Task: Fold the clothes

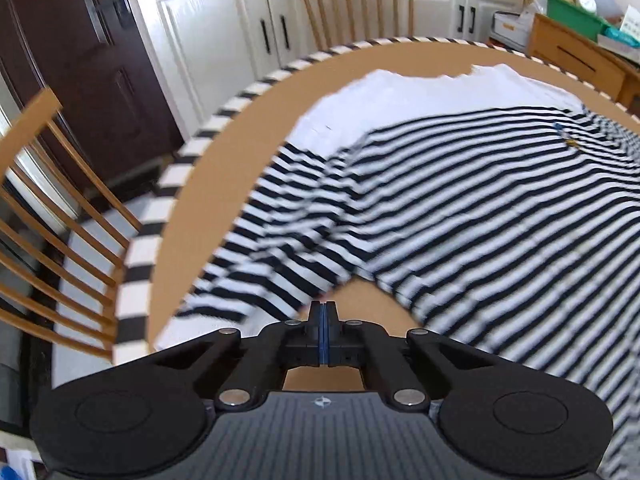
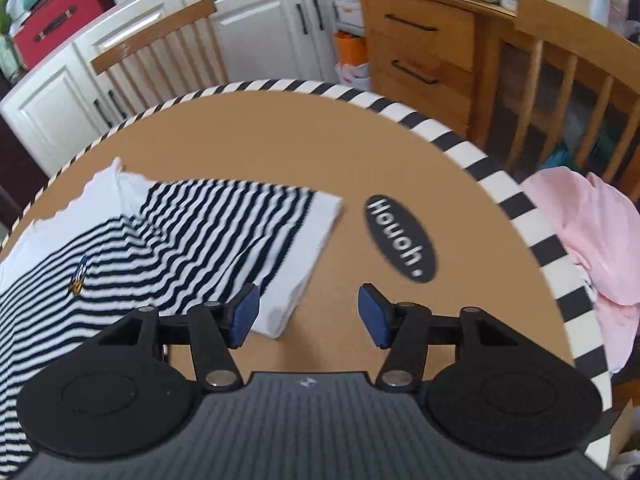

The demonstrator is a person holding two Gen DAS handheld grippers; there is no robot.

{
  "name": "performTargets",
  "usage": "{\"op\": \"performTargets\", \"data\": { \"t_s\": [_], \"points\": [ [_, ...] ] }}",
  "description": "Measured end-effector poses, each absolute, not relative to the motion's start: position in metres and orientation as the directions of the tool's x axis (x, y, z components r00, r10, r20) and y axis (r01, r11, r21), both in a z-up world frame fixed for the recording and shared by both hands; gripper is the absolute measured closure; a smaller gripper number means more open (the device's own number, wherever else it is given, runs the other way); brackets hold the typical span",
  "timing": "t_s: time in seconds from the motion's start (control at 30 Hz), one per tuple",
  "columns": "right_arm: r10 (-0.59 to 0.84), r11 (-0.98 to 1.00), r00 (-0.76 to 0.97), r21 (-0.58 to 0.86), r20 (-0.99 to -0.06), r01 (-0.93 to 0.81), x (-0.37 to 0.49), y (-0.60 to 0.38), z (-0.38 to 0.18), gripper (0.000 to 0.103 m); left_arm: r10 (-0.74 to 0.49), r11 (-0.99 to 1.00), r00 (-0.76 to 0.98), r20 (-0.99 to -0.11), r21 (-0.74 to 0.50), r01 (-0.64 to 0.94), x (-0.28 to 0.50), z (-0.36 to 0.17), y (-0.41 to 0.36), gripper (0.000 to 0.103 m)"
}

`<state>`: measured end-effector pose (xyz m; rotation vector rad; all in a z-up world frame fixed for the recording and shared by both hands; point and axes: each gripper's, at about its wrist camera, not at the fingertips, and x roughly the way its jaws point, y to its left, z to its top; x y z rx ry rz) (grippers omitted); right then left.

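While the striped shirt [image 1: 460, 200] lies spread on the round table [image 1: 240, 152], the left gripper [image 1: 323, 308], pressed closed, seemingly empty, should grip its sleeve [image 1: 280, 248] squarely as the right gripper [image 2: 306, 314] waits wide apart.

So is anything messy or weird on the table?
A little. The striped shirt lies spread out, but its sleeve is bunched and rumpled near the shut left gripper. A pink cloth hangs off the table edge.
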<state>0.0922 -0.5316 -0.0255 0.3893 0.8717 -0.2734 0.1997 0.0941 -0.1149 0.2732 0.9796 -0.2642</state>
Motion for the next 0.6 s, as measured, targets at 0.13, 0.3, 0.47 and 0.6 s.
{"op": "performTargets", "data": {
  "t_s": [0.13,0.3,0.47,0.6],
  "points": [
    [-0.053,0.92,0.612,0.2,-0.789,0.338,0.096,-0.518,-0.027,0.046,-0.145,0.932,0.493,-0.858,0.048,0.359,0.179,-0.11,0.09,0.103],
    [-0.047,0.922,0.609,0.2,-0.792,0.331,0.099,-0.514,-0.027,0.046,-0.075,0.937,0.585,-0.807,0.144,0.319,0.165,-0.111,0.09,0.1],
    [-0.036,0.925,0.606,0.204,-0.794,0.321,0.104,-0.513,-0.025,0.044,-0.006,0.895,0.622,-0.783,0.273,0.352,0.177,-0.121,0.086,0.088],
    [-0.034,0.926,0.612,0.206,-0.79,0.318,0.103,-0.513,-0.023,0.044,0.035,0.877,0.649,-0.76,0.335,0.345,0.185,-0.121,0.086,0.071]
  ]
}}
